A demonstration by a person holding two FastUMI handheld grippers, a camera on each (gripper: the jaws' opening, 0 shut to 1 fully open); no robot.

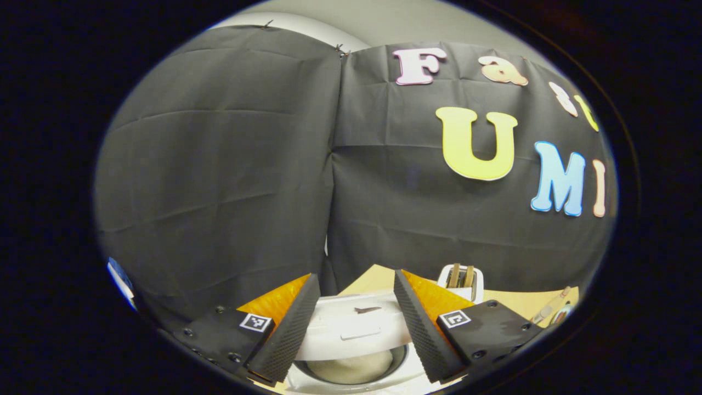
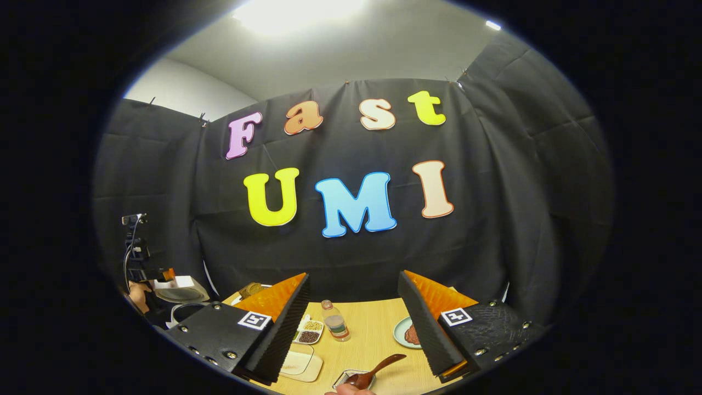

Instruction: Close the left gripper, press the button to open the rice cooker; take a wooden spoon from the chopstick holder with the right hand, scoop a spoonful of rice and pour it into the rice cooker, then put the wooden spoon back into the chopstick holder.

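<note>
Pale wood bench (image 2: 378, 334): it carries everything I see in the right gripper view, running back to the black cloth wall.
Left tool (image 1: 354, 323): my jaws stand apart, empty, hovering right over the rice cooker.
Rice cooker (image 1: 351, 351): white, seen from above in the left gripper view, lid (image 1: 356, 323) raised toward the far side, the round inner pot showing below it with a pale mass inside; I can't tell what that mass is.
Rice cooker, far view (image 2: 178, 291): in the right gripper view it sits at the left edge of the bench, lid up, with a hand (image 2: 137, 296) beside it.
Chopstick holder (image 1: 462, 281): white, just behind the cooker to its right, wooden handles standing upright in it.
Right tool (image 2: 354, 329): my jaws are wide apart here too, gripping nothing, held above the middle of the bench.
Wooden spoon (image 2: 378, 370): dark brown, at the near edge, its bowl resting in a small tray (image 2: 351, 378), handle angled up to the right, between my fingers' lines but not touched by them.
Fingertip (image 2: 345, 389): a bit of one shows at the bottom edge, just below the spoon's bowl.
Small bottle (image 2: 334, 321): upright, mid-bench.
Divided dish (image 2: 308, 332): holds dark and pale grains, left of the bottle.
Flat pale tray (image 2: 300, 365): lies nearer me, below that dish.
Green plate (image 2: 406, 333): right of the bottle, something reddish-brown on it, partly behind my right finger.
</note>
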